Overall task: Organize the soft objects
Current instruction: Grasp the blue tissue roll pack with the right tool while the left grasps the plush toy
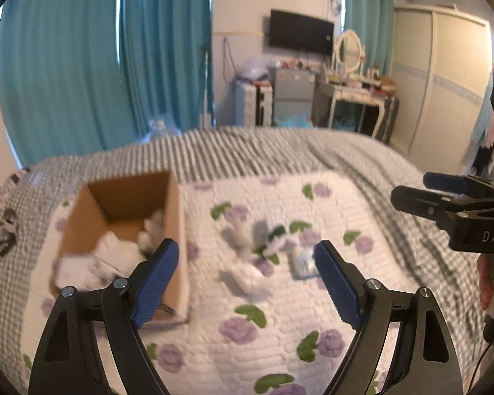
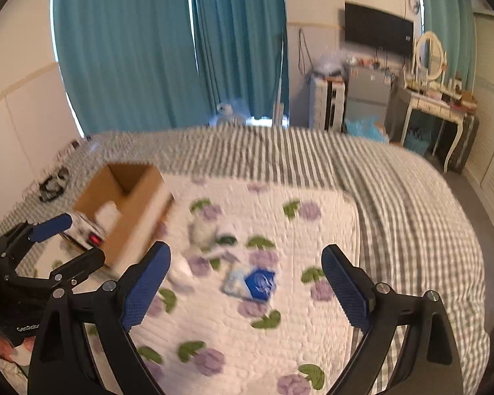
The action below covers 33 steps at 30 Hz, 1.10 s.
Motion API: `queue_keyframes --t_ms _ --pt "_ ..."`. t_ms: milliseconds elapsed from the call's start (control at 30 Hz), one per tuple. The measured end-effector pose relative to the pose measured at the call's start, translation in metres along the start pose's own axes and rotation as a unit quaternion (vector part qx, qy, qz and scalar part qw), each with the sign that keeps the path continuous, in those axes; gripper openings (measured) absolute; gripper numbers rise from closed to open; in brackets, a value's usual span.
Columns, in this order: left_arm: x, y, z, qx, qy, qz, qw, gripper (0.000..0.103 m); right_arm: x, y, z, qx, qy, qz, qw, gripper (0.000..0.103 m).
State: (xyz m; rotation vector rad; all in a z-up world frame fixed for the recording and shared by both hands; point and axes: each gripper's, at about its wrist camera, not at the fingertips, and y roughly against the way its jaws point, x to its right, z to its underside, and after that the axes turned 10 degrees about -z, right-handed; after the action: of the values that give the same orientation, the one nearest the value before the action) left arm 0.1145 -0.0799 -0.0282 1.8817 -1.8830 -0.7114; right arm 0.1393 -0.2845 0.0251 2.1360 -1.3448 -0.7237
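Observation:
A small heap of soft things, white and green cloth pieces (image 1: 257,247) and a blue-and-white packet (image 1: 303,263), lies on a floral quilt (image 1: 280,322). An open cardboard box (image 1: 125,204) with white soft items inside stands at the quilt's left edge. My left gripper (image 1: 247,279) hovers open above the quilt, short of the heap, its left pad by the box's right wall. In the right wrist view my right gripper (image 2: 247,286) is open above the blue packet (image 2: 255,284), with the white pieces (image 2: 204,230) and the box (image 2: 131,204) beyond. Neither gripper holds anything.
The quilt lies on a bed with a grey checked cover (image 1: 362,164). My right gripper (image 1: 418,187) shows at the right edge, my left gripper (image 2: 79,240) beside the box. Teal curtains (image 1: 82,65), a dressing table (image 1: 355,92) and a wardrobe (image 1: 444,75) stand beyond the bed.

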Motion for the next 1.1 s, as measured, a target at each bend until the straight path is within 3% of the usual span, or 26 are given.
queue_keyframes --t_ms 233,333,600,700,833,1033,1100 --pt "0.032 -0.06 0.04 -0.049 -0.024 -0.037 0.9978 0.085 0.031 -0.07 0.042 -0.063 0.011 0.006 0.998 0.093" --pt "0.031 -0.077 0.056 -0.063 -0.024 -0.053 0.9963 0.085 0.038 -0.1 0.055 -0.085 0.001 -0.016 0.996 0.093" --pt "0.022 -0.109 0.077 -0.088 -0.013 -0.072 0.9934 0.085 0.044 -0.161 0.074 -0.103 -0.021 -0.059 0.993 0.093" --pt "0.021 -0.116 0.078 -0.094 -0.003 -0.07 0.9931 0.085 0.044 -0.179 0.079 -0.115 -0.028 -0.055 0.991 0.093" --pt "0.026 -0.123 0.08 -0.097 -0.006 -0.064 0.9931 0.085 0.044 -0.185 0.081 -0.112 -0.015 -0.048 0.992 0.081" --pt "0.027 -0.135 0.075 -0.103 0.015 -0.042 0.9937 0.085 0.057 -0.169 0.075 -0.088 -0.034 -0.057 0.994 0.08" --pt "0.027 -0.14 0.072 -0.1 0.016 -0.05 0.9936 0.085 0.063 -0.163 0.072 -0.079 -0.041 -0.057 0.994 0.08"
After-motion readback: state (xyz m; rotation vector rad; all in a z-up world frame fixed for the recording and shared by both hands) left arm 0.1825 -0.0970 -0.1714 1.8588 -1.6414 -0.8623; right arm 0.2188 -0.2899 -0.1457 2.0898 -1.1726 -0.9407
